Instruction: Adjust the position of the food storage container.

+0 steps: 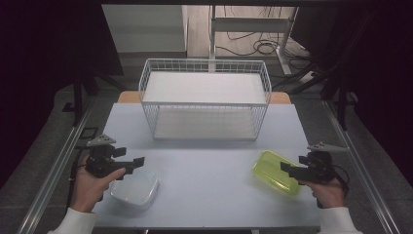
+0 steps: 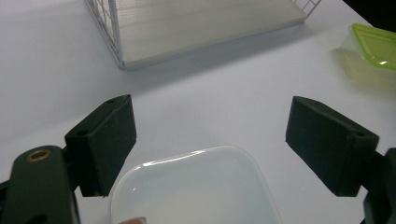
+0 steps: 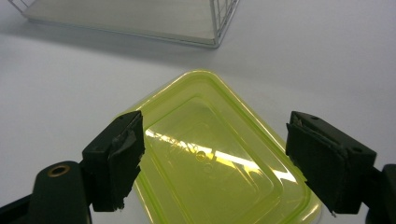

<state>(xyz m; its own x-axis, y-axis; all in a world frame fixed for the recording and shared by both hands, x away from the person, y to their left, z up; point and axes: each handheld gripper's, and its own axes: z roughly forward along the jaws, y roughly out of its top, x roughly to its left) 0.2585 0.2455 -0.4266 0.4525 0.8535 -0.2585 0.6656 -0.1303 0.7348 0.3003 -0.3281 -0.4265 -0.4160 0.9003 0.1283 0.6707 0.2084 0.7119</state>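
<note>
Plainly, we have one container set before each hand, and that layout explains the poses. Our left tongs (image 1: pixel 139 161) hover over the white tub (image 1: pixel 135 188), which sits near the counter's (image 1: pixel 209 170) front left edge; in the left gripper view the jaws stand spread wide with the tub's (image 2: pixel 196 186) rounded far rim between and below them, no pad touching it. Our right tongs (image 1: pixel 286 167) hang over the green tub (image 1: pixel 273 171) at the front right; in the right gripper view those jaws are likewise spread, framing the green tub (image 3: pixel 210 158), which lies bottom up and skewed to the counter's edge. Nothing is pinched on either side. We judge that both tubs were set within easy reach so each hand can take its own without crossing over.

Behind them, across the counter's far half, stands a white wire basket (image 1: pixel 204 100) with a pale board in its bottom, its top open. It looks to us like the likely place for the tubs. Bare counter lies between tubs and basket, so nothing blocks the way; only the basket's tall near wall would have to be cleared from above. Cables lie on the floor beyond, well apart from the work.
</note>
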